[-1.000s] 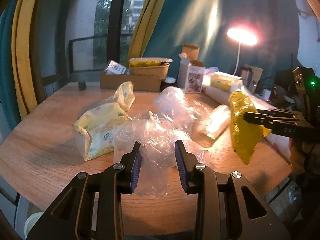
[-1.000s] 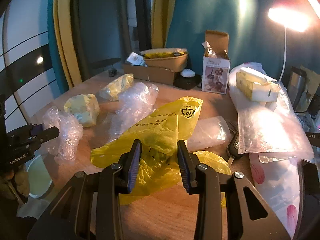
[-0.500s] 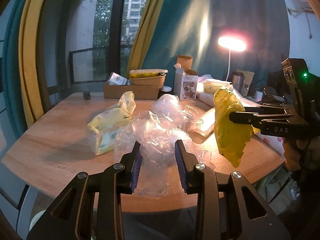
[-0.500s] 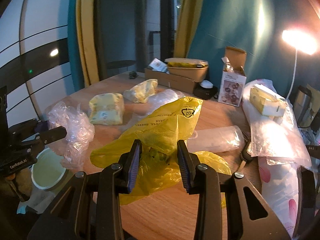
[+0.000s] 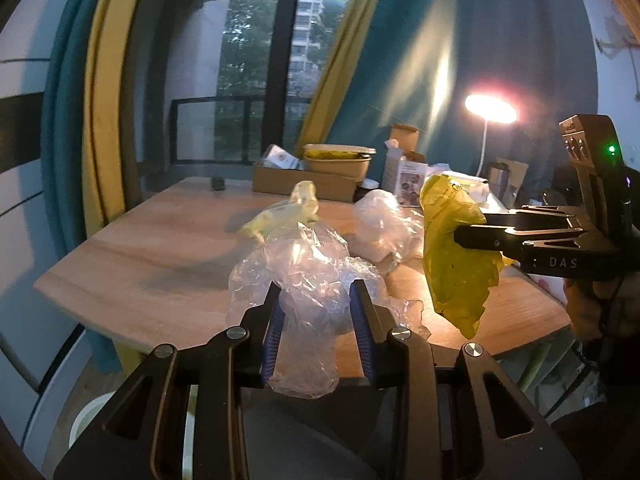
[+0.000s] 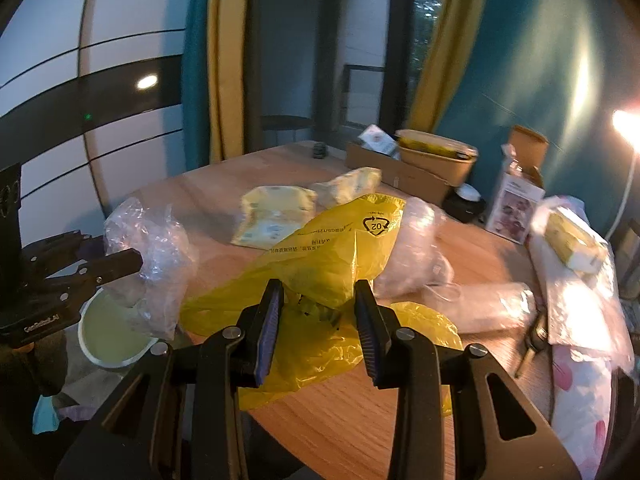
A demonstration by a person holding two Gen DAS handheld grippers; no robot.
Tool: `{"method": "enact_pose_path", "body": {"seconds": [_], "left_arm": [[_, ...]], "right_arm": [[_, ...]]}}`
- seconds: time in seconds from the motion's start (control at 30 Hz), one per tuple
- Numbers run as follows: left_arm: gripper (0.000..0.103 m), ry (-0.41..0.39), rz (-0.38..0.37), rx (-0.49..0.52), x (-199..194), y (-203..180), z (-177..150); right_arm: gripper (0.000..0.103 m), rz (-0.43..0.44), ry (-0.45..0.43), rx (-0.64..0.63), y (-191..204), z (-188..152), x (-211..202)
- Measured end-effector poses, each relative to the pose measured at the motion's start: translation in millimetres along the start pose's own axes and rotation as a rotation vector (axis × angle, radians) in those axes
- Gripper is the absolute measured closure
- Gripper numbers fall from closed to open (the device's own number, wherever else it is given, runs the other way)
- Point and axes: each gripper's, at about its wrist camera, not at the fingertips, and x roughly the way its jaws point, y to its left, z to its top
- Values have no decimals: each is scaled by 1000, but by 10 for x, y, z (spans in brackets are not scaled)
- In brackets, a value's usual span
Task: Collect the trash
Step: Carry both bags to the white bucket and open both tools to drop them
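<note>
Teal wall (image 5: 500, 60), yellow curtains (image 5: 102, 92), glowing lamp (image 5: 490, 109).

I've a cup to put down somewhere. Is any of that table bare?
The wooden table is bare along its window side, from the near edge back to the cardboard box, left of the pale yellow packets. The lamp side is crowded: clear plastic wrap, bags and a small carton.

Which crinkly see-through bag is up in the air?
The clear plastic bag pinched in the left gripper. The other clear bag lies on the table.
</note>
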Motion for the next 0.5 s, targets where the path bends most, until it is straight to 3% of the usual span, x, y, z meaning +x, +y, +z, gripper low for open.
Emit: {"method": "enact_pose_path", "body": {"seconds": [0.5], "left_arm": [[68,26,129,-116,-202,703,-358]], "right_arm": [[68,103,33,-139,701,155,360]]}}
